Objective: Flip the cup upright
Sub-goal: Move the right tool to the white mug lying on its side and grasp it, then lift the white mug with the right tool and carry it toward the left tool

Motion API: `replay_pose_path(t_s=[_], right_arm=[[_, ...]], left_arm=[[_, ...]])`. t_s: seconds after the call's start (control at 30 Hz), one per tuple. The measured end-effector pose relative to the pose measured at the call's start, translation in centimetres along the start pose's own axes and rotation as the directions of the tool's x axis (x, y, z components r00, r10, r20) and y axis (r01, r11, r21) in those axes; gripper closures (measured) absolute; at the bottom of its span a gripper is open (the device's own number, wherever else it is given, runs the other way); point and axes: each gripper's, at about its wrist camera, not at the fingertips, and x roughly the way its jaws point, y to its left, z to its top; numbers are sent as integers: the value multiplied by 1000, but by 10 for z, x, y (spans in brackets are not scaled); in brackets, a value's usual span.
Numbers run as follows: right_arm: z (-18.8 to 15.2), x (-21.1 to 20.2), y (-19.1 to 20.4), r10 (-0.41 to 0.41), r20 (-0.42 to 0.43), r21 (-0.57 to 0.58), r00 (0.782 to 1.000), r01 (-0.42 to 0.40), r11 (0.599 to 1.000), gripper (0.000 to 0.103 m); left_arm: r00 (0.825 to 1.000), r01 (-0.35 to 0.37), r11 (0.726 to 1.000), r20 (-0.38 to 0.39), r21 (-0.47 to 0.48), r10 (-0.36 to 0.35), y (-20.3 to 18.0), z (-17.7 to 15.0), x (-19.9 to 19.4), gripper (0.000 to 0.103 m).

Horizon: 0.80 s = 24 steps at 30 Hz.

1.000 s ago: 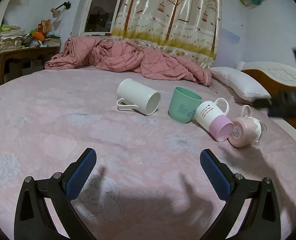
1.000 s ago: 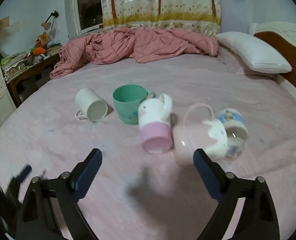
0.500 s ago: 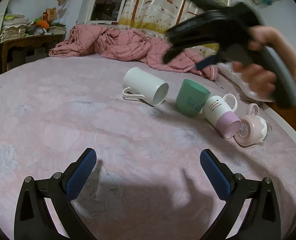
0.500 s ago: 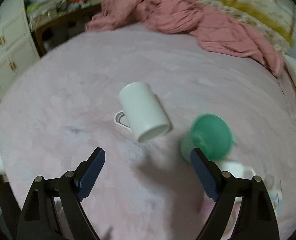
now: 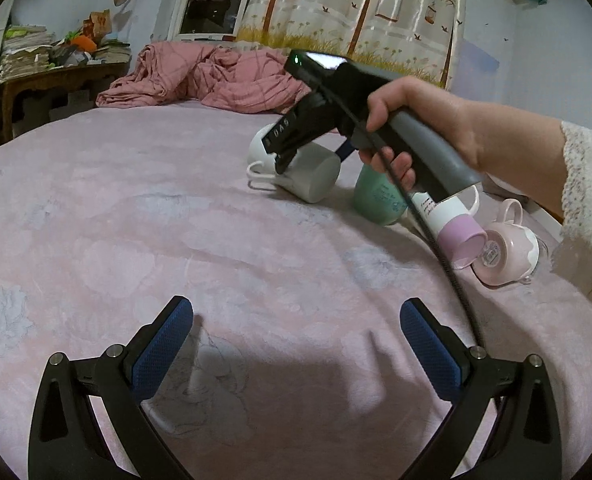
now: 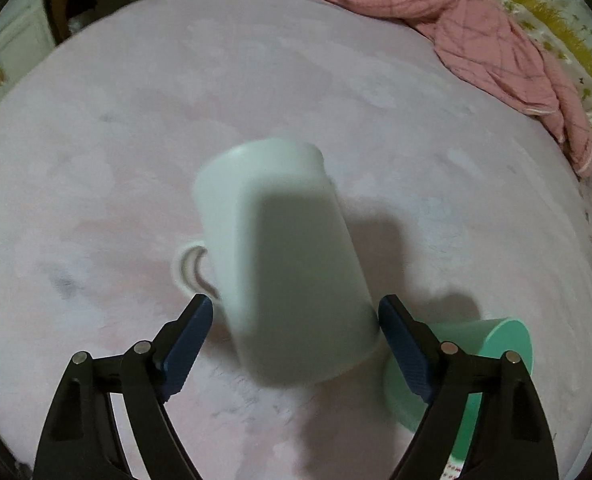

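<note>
On the pink bed (image 5: 143, 240) the left gripper (image 5: 296, 322) hovers with jaws spread and empty, while further right the right gripper (image 6: 296, 320), jaws released, straddles the white mug (image 6: 283, 264) lying on its side beside the green cup (image 6: 496, 344).

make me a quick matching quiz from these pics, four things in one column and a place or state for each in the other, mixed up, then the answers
Things
1. white mug
2. green cup
3. left gripper
4. pink quilt

Places or states
A. bunched up at the far side of the bed
B. open, over bare pink bedsheet, holding nothing
C. lying on its side between the right gripper's open fingers
D. just right of the white mug in the left wrist view, partly hidden by the person's hand

Pairs: 1-C, 2-D, 3-B, 4-A
</note>
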Motion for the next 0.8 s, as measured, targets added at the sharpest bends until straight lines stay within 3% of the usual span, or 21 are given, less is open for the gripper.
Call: replay_pose_path(t_s=[0.13, 0.23, 0.37, 0.47, 0.7, 0.8], right_arm=[[-1, 13, -9, 43, 7, 34, 999, -43, 998, 15], [-5, 13, -5, 23, 33, 8, 999, -23, 1000, 17], [-19, -11, -9, -4, 98, 17, 995, 2, 1000, 20], [-33, -35, -28, 33, 144, 58, 989, -42, 997, 21], [-97, -96, -64, 41, 216, 108, 975, -66, 992, 23], [-142, -124, -51, 41, 229, 93, 973, -64, 994, 23]], left_arm=[[1000, -3, 1000, -2, 3, 3, -1, 0, 1, 0], [1000, -2, 1000, 0, 1, 2, 0, 1, 1, 0], [1000, -3, 1000, 1, 3, 3, 0, 1, 1, 0], [1000, -2, 1000, 6, 5, 2, 0, 1, 1, 0], [1000, -6, 1000, 15, 17, 5, -2, -2, 0, 0], [1000, -5, 1000, 20, 18, 4, -3, -2, 0, 0]])
